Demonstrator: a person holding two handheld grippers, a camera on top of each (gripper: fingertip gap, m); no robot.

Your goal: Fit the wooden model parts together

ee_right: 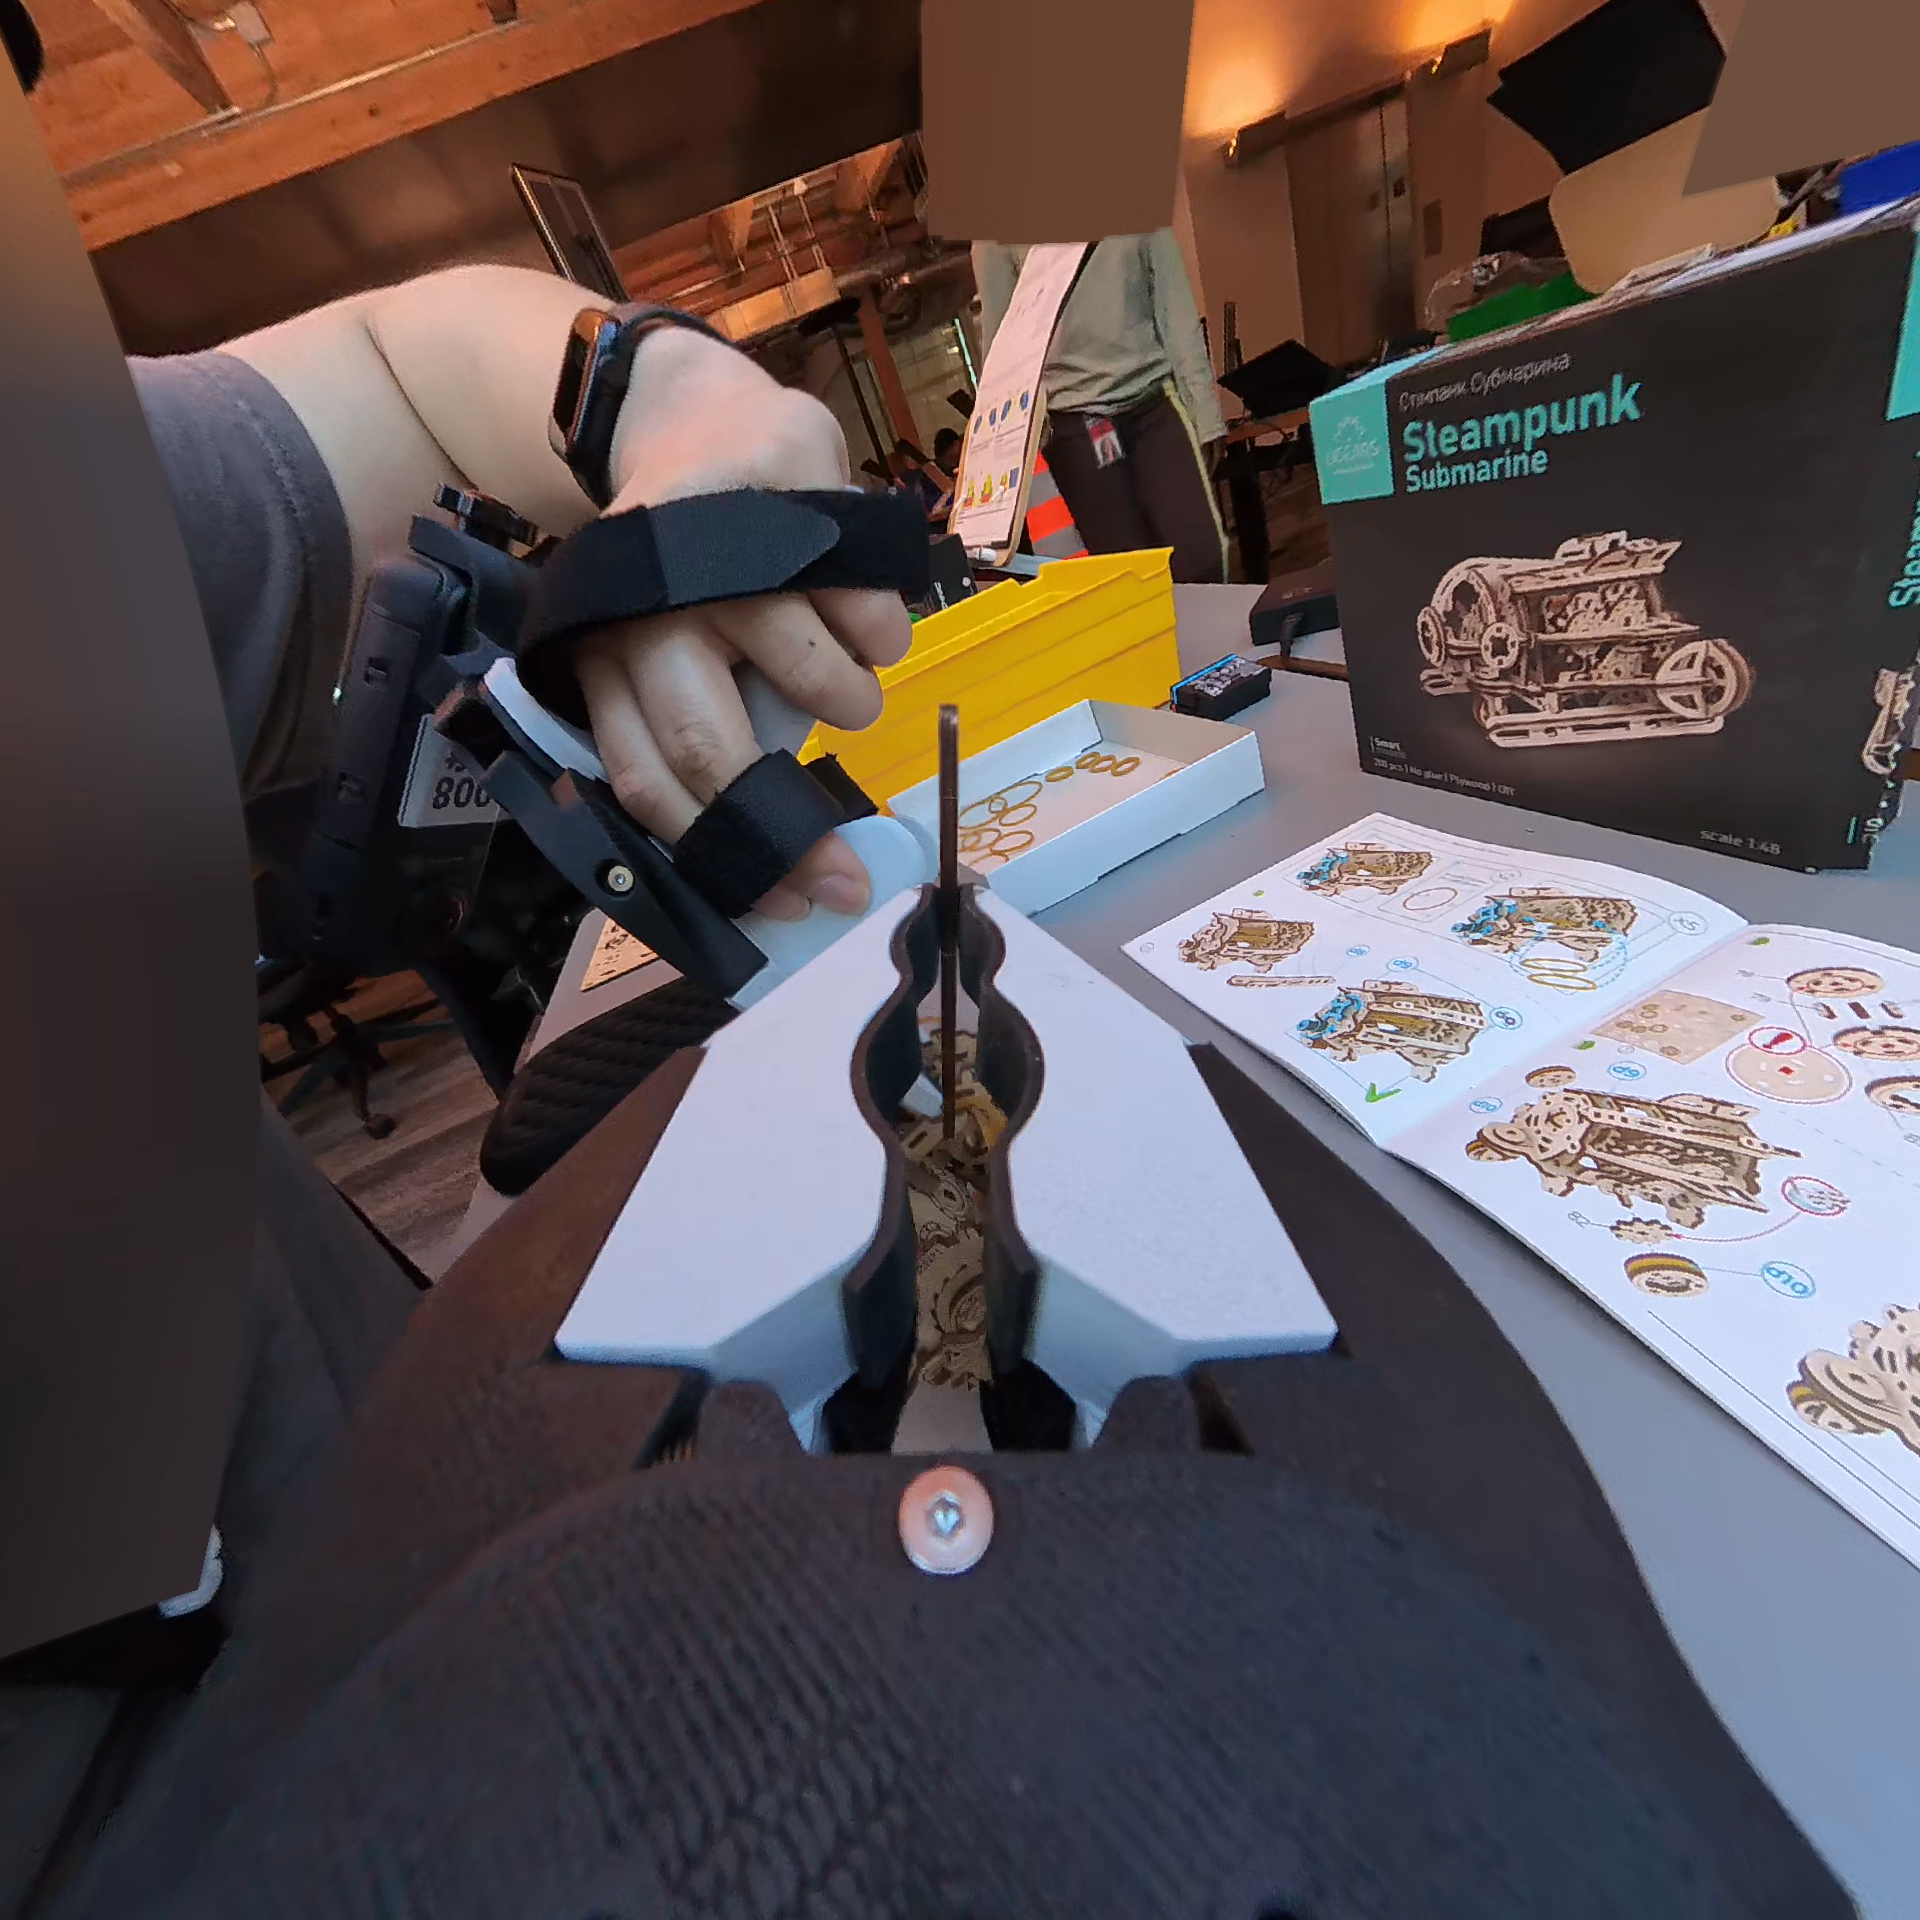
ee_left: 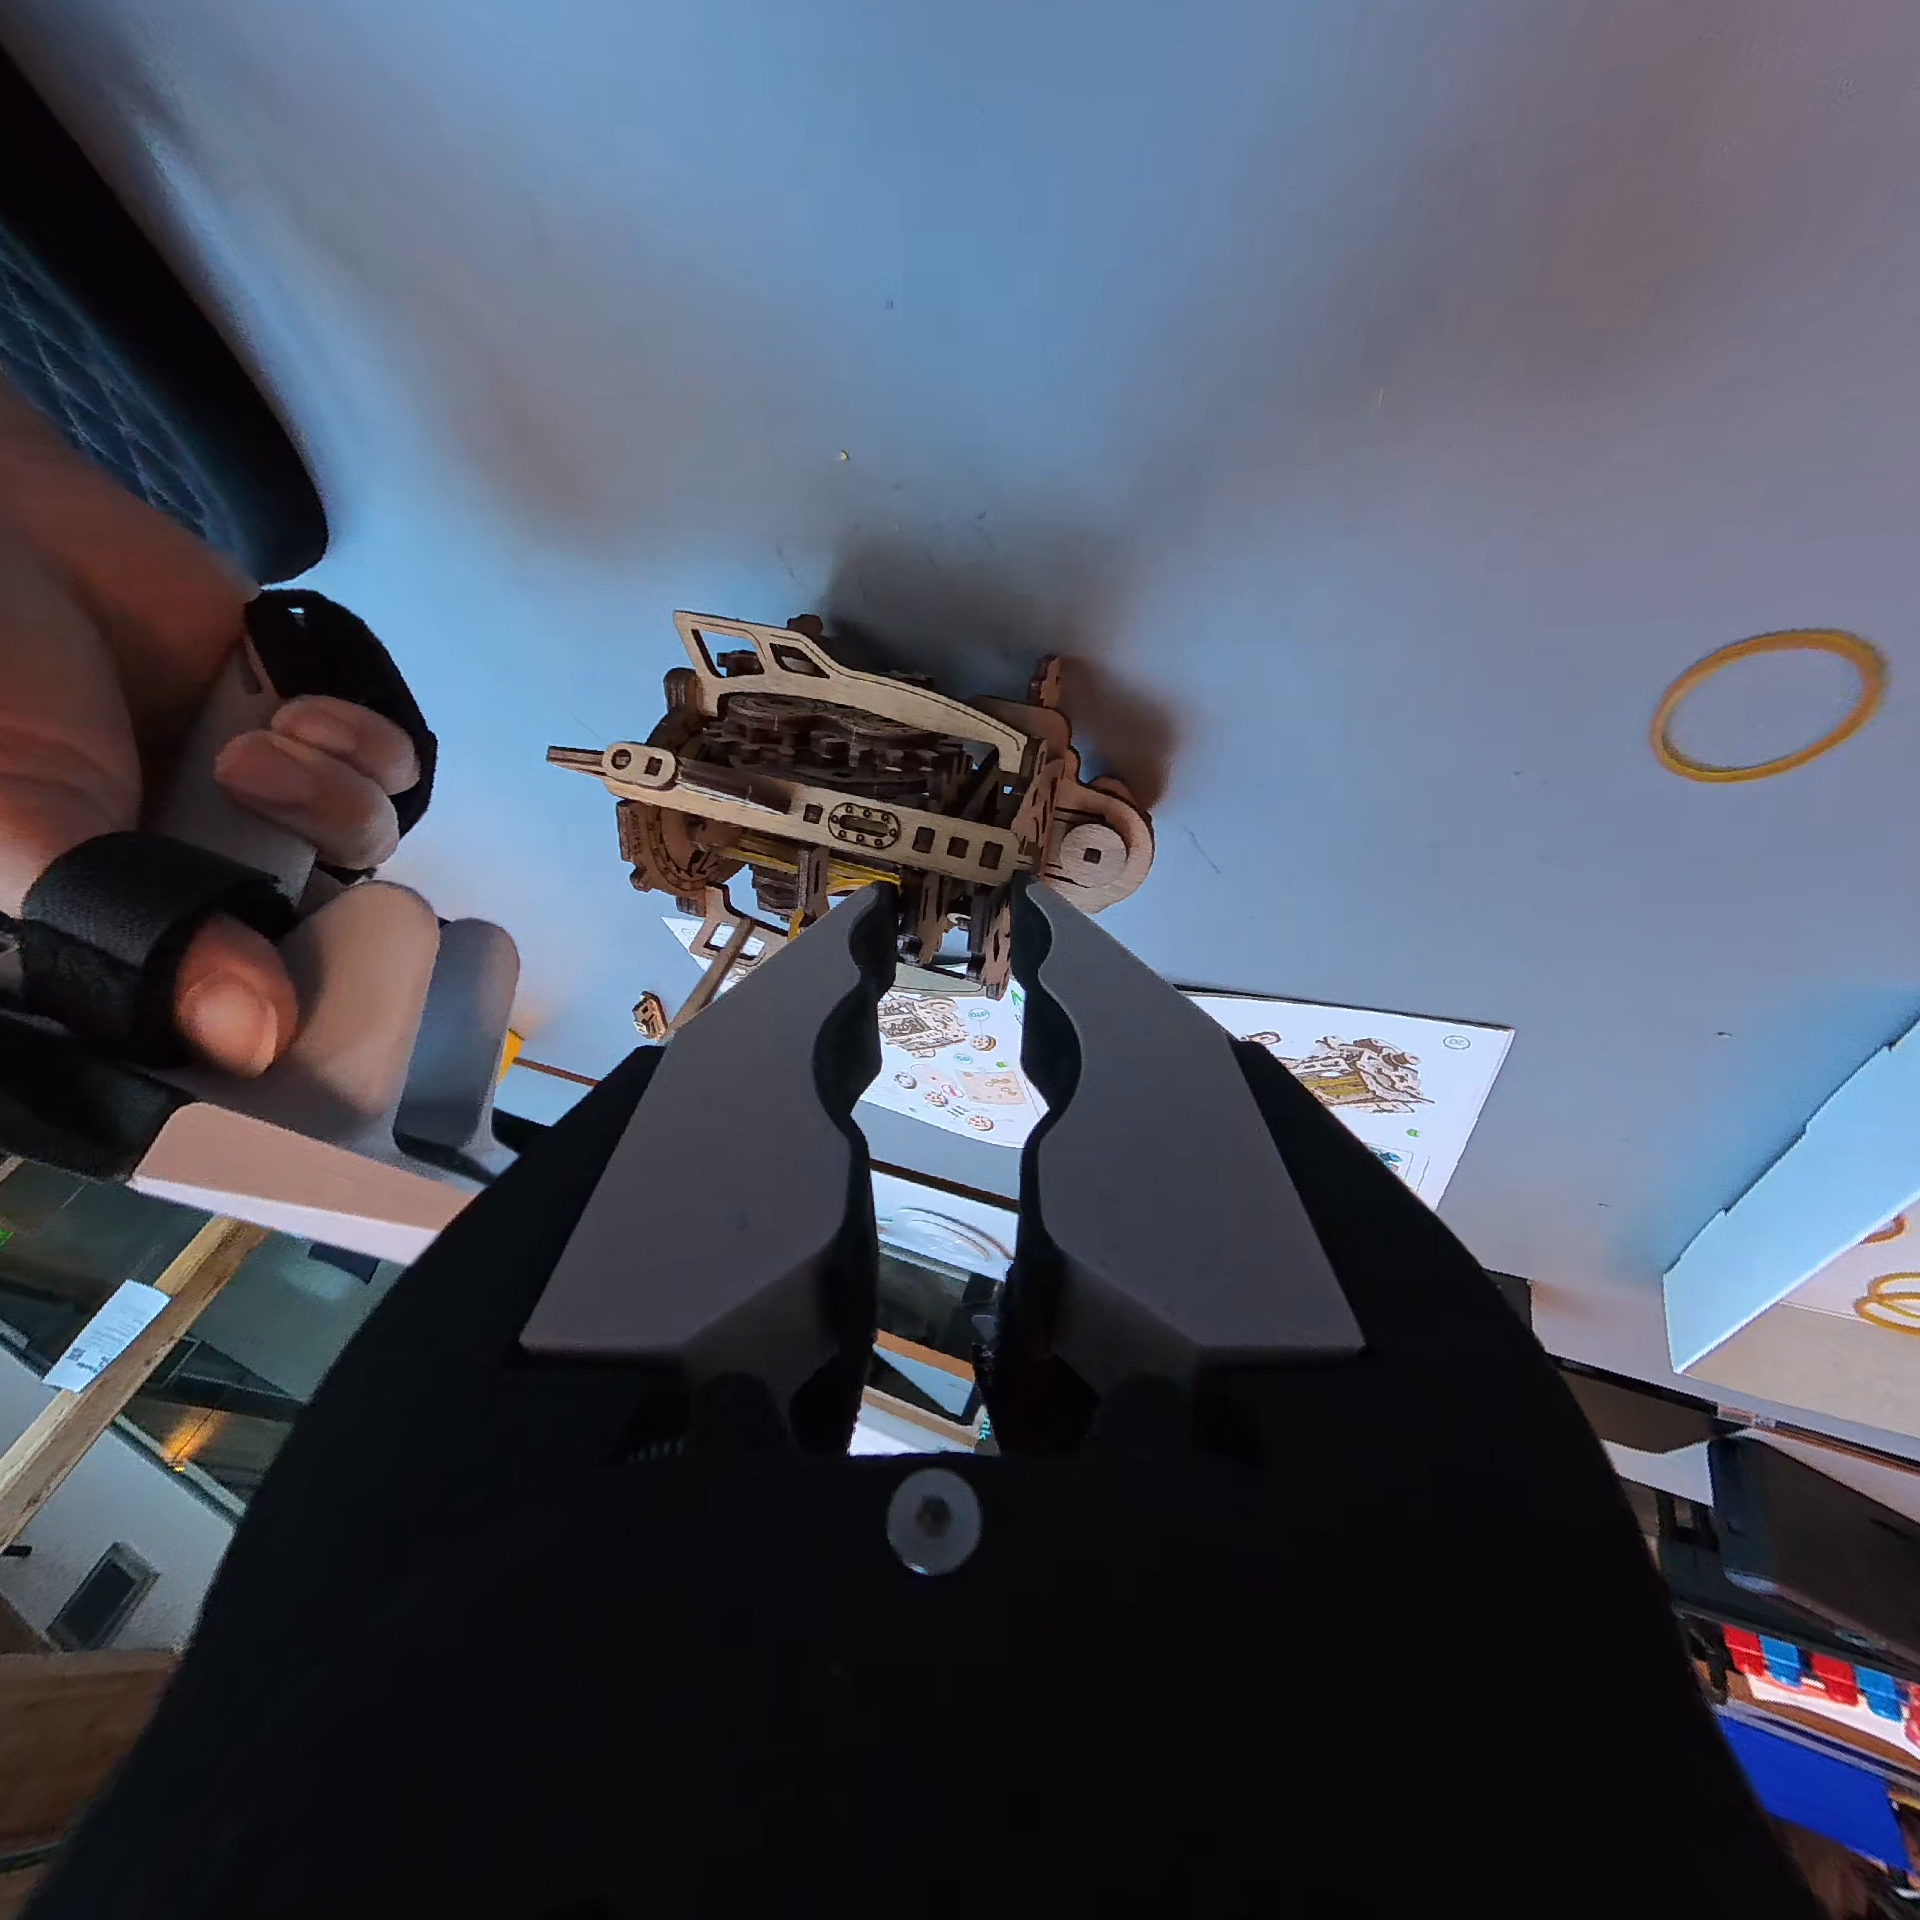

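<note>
In the left wrist view, my left gripper is shut on the lower edge of the wooden model, a gear-filled body with yellow rubber bands inside, and holds it against the grey table. In the right wrist view, my right gripper is shut on a thin flat wooden part, seen edge-on and standing upright above the fingertips. Part of the wooden model shows below, through the gap between the fingers. The hand with the left gripper is just to the left and behind.
An open instruction booklet lies to the right, with the model's dark box behind it. A white tray of rubber bands and a yellow bin stand behind. A loose rubber band lies on the table. A person stands at the back. About 9 centimetres separates my left fingertips from my right.
</note>
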